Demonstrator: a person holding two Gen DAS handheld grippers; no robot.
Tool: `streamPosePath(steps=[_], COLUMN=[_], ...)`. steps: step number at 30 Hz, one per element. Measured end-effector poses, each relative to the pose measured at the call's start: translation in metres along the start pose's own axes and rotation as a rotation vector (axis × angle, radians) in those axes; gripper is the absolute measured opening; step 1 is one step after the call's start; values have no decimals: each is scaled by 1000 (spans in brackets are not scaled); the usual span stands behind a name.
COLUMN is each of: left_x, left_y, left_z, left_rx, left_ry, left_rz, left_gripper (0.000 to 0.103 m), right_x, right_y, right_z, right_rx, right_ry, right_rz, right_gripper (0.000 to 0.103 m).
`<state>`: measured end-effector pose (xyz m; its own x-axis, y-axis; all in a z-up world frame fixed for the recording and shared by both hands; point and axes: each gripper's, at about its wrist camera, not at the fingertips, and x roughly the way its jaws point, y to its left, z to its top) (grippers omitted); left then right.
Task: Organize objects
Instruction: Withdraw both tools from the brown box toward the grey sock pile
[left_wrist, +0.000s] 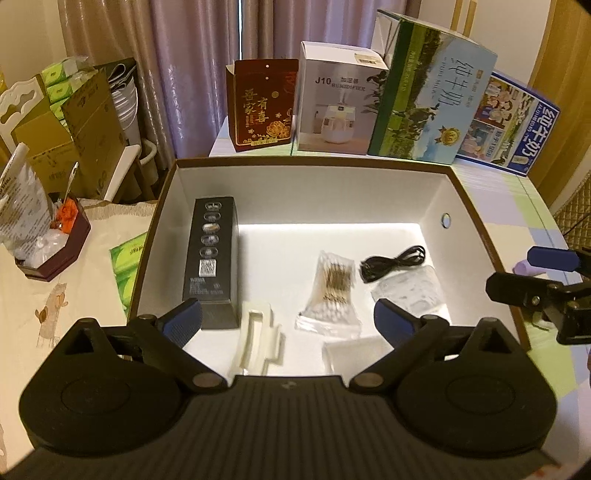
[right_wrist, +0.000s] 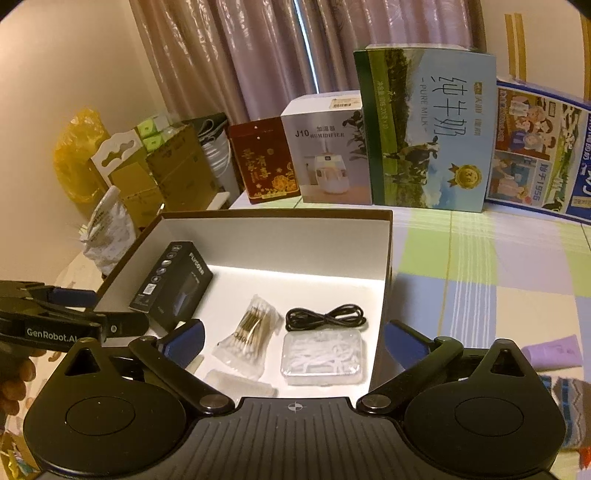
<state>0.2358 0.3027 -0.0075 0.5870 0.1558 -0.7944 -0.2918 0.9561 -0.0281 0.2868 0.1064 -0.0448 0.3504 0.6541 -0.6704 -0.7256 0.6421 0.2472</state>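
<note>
Left wrist view: left tool (left_wrist: 288, 317) spread wide, empty, hovering over near edge of open storage box (left_wrist: 476, 221). Inside: black carton (left_wrist: 212, 258) along left wall, cotton swab pack (left_wrist: 332, 286) mid-floor, black cable (left_wrist: 393, 263) coiled beyond clear plastic case (left_wrist: 410, 295), white plastic piece (left_wrist: 258, 336) at near edge.

Right wrist view: right tool (right_wrist: 293, 343) also spread, holding nothing, above box's near right corner. Purple tube (right_wrist: 554, 352) lying on checked surface (right_wrist: 461, 266) outside box, just right of tool. Likely next item: swing right, square fingers across tube's width, clench mid-body, lift clear of box wall before dropping into free floor behind cable.
</note>
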Motion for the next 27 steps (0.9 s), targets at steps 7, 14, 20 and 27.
streamPosePath(steps=[7,14,20,27], left_x=[-21,-38,-50,-63], left_y=[-11,-22,-34,-51], left_z=[-19,-37,-53,-69], left_rx=[-15,-34,-34,-28], left_ry=[4,7,7,11], left_rz=[-12,-20,-16,-15], left_gripper=[98,98,98,98], right_x=[-18,-41,-58,-80], right_y=[4,6,5,1], right_z=[-13,-30,-41,-56], right_rx=[11,16,16,18], right_ry=[4,-1,2,2], right_rz=[6,13,15,25], right_gripper=[101,101,101,101])
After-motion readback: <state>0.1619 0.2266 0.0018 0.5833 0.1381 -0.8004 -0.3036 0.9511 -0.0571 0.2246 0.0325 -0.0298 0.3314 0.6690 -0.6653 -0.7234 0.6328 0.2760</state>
